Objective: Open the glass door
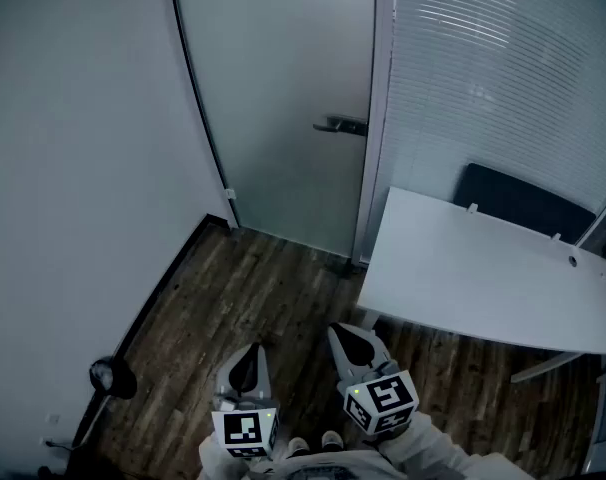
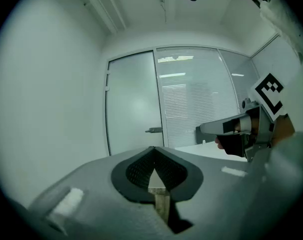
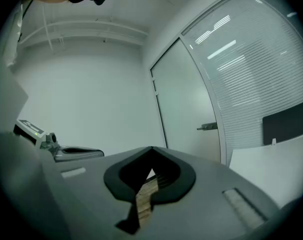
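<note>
Glass door [image 1: 283, 98]: frosted, closed in its frame, straight ahead of the person across the wooden floor [image 1: 253, 298]. Lever handle [image 1: 341, 125] sits at the door's right edge, beside the blind-covered partition [image 1: 493, 58]. Its long axis is level, free end pointing left.

Left gripper [image 1: 249, 360] and right gripper [image 1: 353, 340] are both held low, well short of the door, aimed roughly level at it. Fingers of both are closed tip to tip, with nothing between them.

Handle lies ahead of and above both. Right gripper looks the nearer, almost in line with it.

White bench [image 1: 463, 268] stands at right, one corner close to the door frame. No containers seen.
</note>
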Demonstrator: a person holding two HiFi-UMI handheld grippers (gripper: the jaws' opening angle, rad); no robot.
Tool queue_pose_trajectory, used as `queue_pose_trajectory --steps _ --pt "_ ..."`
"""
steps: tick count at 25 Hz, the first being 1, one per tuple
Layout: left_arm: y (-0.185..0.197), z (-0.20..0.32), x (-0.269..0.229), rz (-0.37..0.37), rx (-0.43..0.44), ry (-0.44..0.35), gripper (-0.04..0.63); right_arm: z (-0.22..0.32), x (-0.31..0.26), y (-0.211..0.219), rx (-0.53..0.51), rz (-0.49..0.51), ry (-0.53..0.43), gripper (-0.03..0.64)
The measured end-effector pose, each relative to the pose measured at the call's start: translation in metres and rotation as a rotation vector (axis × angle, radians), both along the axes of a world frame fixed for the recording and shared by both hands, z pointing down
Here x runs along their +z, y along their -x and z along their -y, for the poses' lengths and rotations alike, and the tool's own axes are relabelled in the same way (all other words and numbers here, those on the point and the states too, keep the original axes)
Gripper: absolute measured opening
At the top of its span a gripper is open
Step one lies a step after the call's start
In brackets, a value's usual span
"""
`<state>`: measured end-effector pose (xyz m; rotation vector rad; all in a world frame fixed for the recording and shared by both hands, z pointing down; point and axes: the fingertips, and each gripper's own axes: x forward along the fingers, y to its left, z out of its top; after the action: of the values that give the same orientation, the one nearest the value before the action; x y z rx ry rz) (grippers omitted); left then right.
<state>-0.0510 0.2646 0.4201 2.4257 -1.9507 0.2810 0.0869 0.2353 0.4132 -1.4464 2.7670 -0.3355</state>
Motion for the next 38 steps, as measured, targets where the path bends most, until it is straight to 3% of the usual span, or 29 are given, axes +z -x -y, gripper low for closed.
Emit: queue_pose_trajectory --steps 15,29,38 --pt "0.017 -0.007 0.005 -0.008 -0.022 0.01 0.003 -0.01 -0.001 0.016 -0.025 0.016 0.0 0.003" --pt "0.017 -0.009 0.017 0.003 -0.078 0.021 0.003 0.0 0.019 0.002 -0.036 0.024 0.047 0.005" --pt "0.062 0.042 0.04 -0.006 -0.079 0.066 0.003 0.052 0.037 0.052 -0.049 0.002 0.085 0.005"
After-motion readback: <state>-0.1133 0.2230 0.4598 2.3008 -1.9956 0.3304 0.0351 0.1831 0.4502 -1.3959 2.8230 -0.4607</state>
